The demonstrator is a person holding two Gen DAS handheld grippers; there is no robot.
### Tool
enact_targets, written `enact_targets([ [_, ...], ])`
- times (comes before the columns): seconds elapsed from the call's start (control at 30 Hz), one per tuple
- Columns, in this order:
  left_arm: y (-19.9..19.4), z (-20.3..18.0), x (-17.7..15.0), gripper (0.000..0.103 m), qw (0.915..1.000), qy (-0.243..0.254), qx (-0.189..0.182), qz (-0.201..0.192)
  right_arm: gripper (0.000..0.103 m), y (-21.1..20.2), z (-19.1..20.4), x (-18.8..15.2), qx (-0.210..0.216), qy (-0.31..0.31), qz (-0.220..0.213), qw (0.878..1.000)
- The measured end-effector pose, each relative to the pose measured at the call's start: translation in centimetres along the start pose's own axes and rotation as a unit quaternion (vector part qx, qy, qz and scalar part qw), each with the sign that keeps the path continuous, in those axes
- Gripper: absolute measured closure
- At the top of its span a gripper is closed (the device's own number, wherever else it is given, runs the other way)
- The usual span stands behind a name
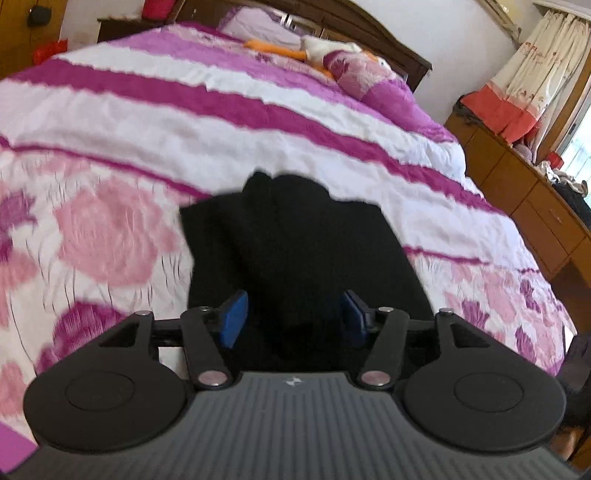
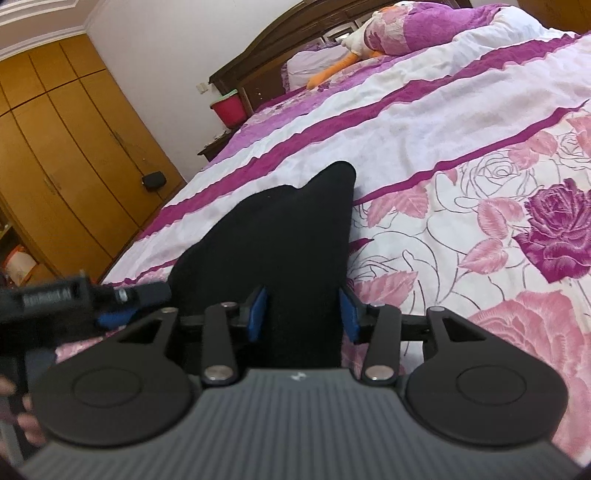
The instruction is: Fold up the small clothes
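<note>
A small black garment (image 1: 295, 240) lies on the pink and purple flowered bedspread (image 1: 110, 229), bunched into a few ridges. My left gripper (image 1: 294, 317) is open, its blue pads (image 1: 234, 317) standing wide on either side of the near end of the cloth. In the right wrist view the same black garment (image 2: 280, 229) runs away from me to a pointed far tip. My right gripper (image 2: 303, 314) is open too, its blue pads (image 2: 258, 314) close beside the cloth's edges. The left gripper (image 2: 114, 314) shows blurred at the left edge, beside the garment.
A plush goose (image 1: 325, 48) and a flowered pillow (image 2: 424, 26) lie at the head of the bed by the dark headboard (image 2: 266, 66). A wooden wardrobe (image 2: 66, 140) stands left, a red bucket (image 2: 229, 107) near it. A low wooden dresser (image 1: 524, 192) runs along the right.
</note>
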State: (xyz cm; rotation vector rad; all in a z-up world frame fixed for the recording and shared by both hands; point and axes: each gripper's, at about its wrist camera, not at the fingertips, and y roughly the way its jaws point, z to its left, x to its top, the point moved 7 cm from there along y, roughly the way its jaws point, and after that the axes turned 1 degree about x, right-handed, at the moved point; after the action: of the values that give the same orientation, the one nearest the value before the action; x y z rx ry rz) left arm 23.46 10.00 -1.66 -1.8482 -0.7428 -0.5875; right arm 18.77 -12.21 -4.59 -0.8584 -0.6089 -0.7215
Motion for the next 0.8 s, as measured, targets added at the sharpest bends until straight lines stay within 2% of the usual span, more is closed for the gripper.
enact_targets([
  [0.07,0.5,0.0,-1.1,0.040,0.9999,0.007,0.011,0.009,0.056,-0.4,0.1,-0.1,-0.004,0.000,-0.002,1.000],
  [0.13,0.7,0.0,-1.9,0.045,0.9997,0.018,0.017,-0.004,0.056,-0.6,0.2,-0.2,-0.007,-0.002,-0.002,1.000],
  [0.2,0.6,0.2,-2.3,0.088,0.9992,0.017,0.030,-0.021,0.056,-0.6,0.3,-0.4,-0.011,-0.003,0.000,1.000],
  [0.27,-0.1,0.4,-2.1,0.092,0.9991,-0.011,0.030,-0.029,0.056,-0.6,0.7,-0.5,-0.003,-0.001,0.005,1.000],
  [0.4,-1.5,1.3,-2.1,0.093,0.9967,-0.011,0.066,-0.047,0.055,-1.0,2.1,-0.4,0.000,-0.021,0.002,1.000],
  [0.53,-0.4,3.0,-3.2,0.093,0.9969,-0.033,0.068,-0.022,0.055,-0.3,2.3,-1.3,-0.012,-0.042,0.018,0.999],
  [0.63,0.0,3.5,-3.4,0.092,0.9969,-0.041,0.064,-0.022,0.049,0.8,1.8,-2.4,-0.019,-0.043,0.041,0.998],
  [0.73,-0.4,3.1,-3.2,0.091,0.9974,-0.030,0.061,-0.024,0.049,1.2,1.3,-3.2,-0.011,-0.026,0.055,0.998],
  [0.8,-0.7,2.9,-2.8,0.082,0.9975,-0.024,0.061,-0.025,0.049,0.9,1.5,-3.1,-0.009,-0.031,0.053,0.998],
])
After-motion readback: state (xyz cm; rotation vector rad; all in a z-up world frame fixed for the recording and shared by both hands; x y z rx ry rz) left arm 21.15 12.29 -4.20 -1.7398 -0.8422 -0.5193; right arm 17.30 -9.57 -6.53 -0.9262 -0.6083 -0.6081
